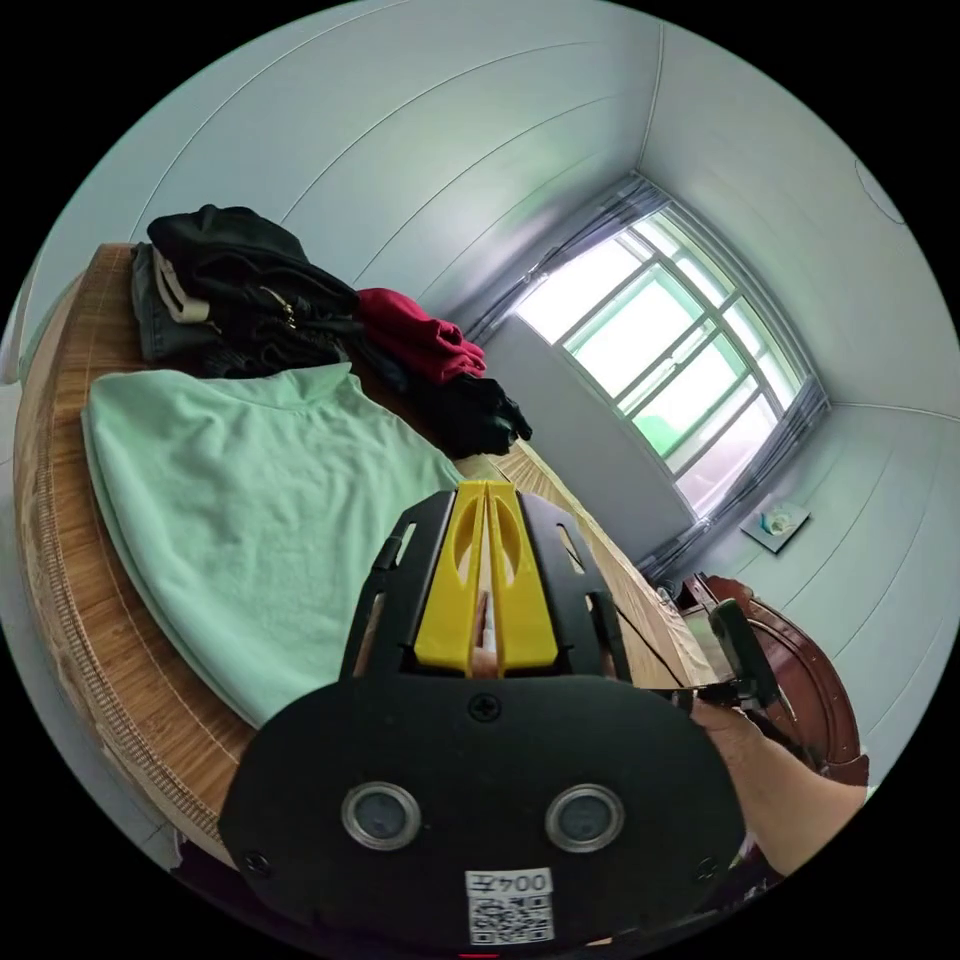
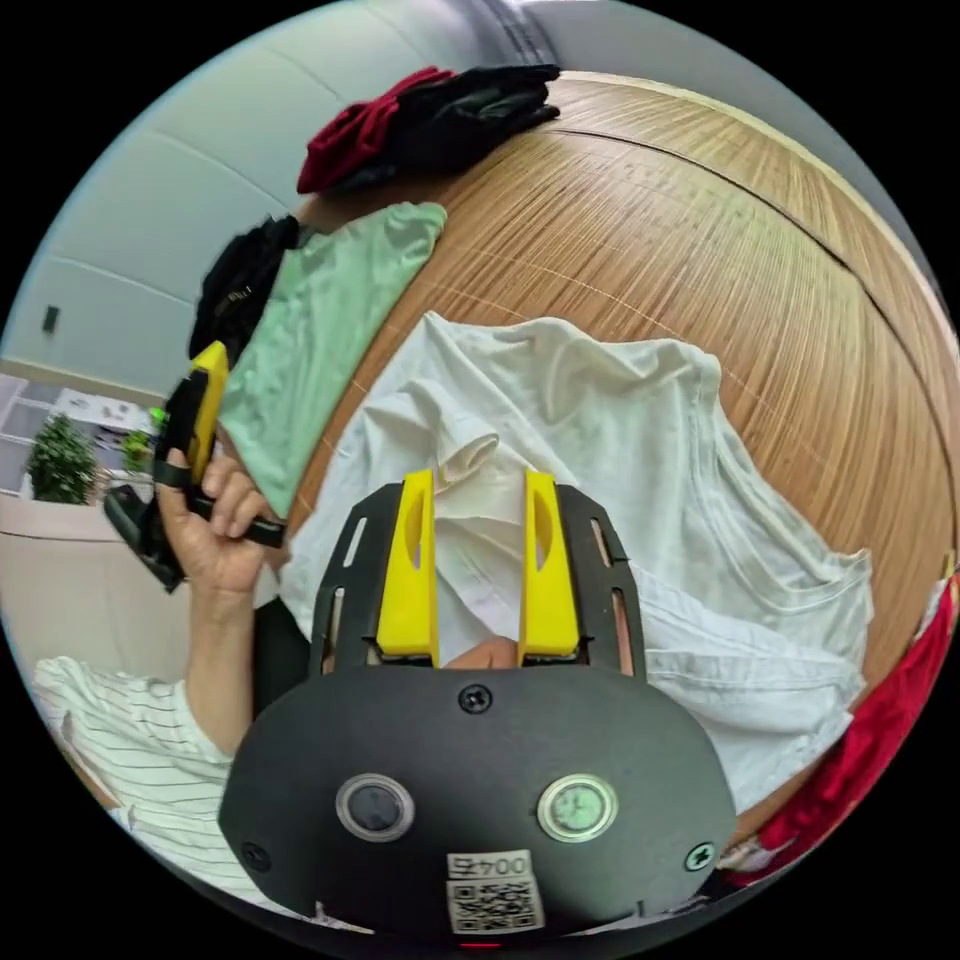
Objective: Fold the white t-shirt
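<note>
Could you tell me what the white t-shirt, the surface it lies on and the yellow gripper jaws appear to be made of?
The white t-shirt looks like soft, matte knit fabric, probably cotton: it creases and bunches loosely. The surface looks like a woven mat of fine tan strips, perhaps bamboo, judging by its close parallel ribs and faint sheen. The right gripper has smooth, uniformly yellow jaws, most likely moulded plastic.

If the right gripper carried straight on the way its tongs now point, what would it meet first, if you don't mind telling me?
Most likely the white t-shirt. The right gripper is open, and a raised fold of the shirt's cloth sits just ahead, between the tongs' tips. How far above the cloth it hovers is hard to judge; the woven mat lies beyond.
</note>
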Available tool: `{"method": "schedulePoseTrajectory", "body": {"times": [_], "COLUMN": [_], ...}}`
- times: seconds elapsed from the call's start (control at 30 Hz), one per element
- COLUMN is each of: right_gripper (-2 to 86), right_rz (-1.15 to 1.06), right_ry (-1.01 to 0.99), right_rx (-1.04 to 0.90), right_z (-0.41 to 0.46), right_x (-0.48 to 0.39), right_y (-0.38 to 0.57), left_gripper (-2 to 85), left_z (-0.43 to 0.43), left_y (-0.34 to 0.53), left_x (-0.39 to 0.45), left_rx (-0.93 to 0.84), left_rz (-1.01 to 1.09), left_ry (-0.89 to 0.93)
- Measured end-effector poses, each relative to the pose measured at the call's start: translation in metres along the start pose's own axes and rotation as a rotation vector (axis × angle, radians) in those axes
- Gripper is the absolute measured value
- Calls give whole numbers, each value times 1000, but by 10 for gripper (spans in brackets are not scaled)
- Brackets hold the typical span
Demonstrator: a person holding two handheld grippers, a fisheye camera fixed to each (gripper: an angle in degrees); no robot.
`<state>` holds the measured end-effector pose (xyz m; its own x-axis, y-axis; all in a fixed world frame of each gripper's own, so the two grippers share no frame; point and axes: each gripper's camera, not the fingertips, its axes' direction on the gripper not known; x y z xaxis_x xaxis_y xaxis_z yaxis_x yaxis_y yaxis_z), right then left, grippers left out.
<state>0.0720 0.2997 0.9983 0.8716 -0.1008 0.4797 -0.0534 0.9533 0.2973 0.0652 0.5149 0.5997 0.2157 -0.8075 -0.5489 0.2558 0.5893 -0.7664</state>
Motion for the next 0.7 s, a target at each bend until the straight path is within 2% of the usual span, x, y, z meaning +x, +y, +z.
{"method": "schedulePoseTrajectory", "body": {"times": [0.07, 0.17, 0.33, 0.5, 0.63, 0.7], "right_gripper": [19, 5, 11, 56, 61, 62], "right_rz": [-83, -173, -189, -113, -134, -177], "right_ry": [151, 235, 349, 322, 288, 297], "right_rx": [8, 54, 83, 121, 150, 100], "right_z": [20, 23, 40, 71, 59, 63], "right_x": [-36, -75, -102, -92, -94, -92], "right_y": [7, 14, -6, -35, 1, 36], "left_gripper": [3, 3, 4, 3, 3, 3], "left_z": [1, 0, -3, -6, -10, -11], "left_y": [2, 6, 7, 9, 9, 11], "left_x": [-3, -9, -13, -13, -9, -7], "left_rx": [-6, -13, -19, -30, -27, -35], "left_rz": [-29, -75, -94, -88, -56, -54], "left_ry": [13, 16, 22, 17, 9, 14]}}
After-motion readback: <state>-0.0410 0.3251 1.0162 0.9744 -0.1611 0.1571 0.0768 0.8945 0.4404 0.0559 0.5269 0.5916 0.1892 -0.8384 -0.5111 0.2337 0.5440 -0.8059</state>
